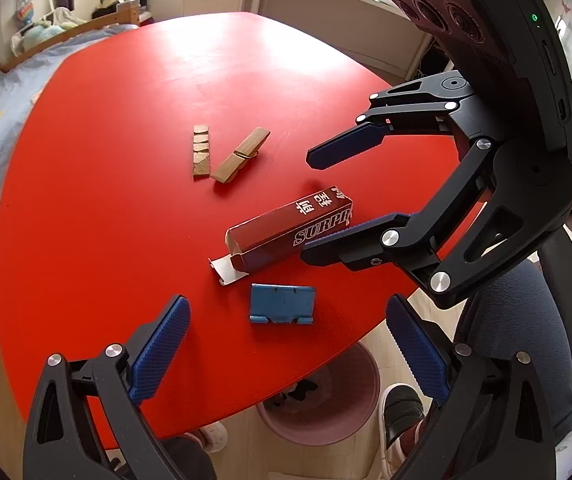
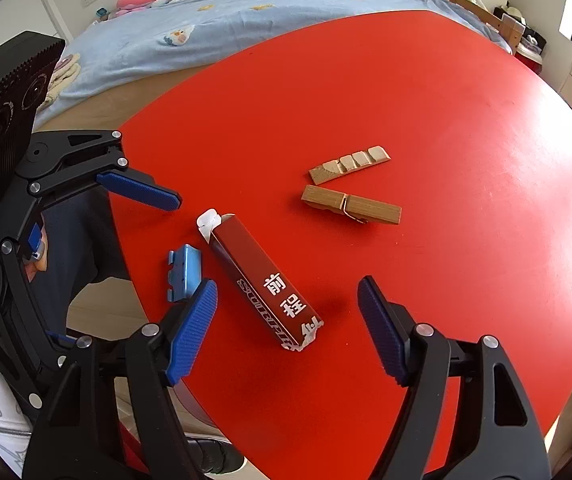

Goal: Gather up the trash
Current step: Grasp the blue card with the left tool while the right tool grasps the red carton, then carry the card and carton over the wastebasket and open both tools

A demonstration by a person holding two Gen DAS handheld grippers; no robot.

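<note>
Two ribbed blue-padded grippers flank a glossy rectangular carton (image 2: pixel 263 286).

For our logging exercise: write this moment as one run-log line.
left gripper: open, over blue holder | right gripper: open, straddling red box | clothespin, wood strip: untouched

A dark red carton (image 2: pixel 261 284) with white lettering, a blue metal clip (image 2: pixel 185 272) and a tan wooden clothespin (image 2: pixel 352 204) lie on the glossy red desk (image 2: pixel 446 100), beside black claws with ribbed blue pads (image 2: pixel 189 332).
</note>
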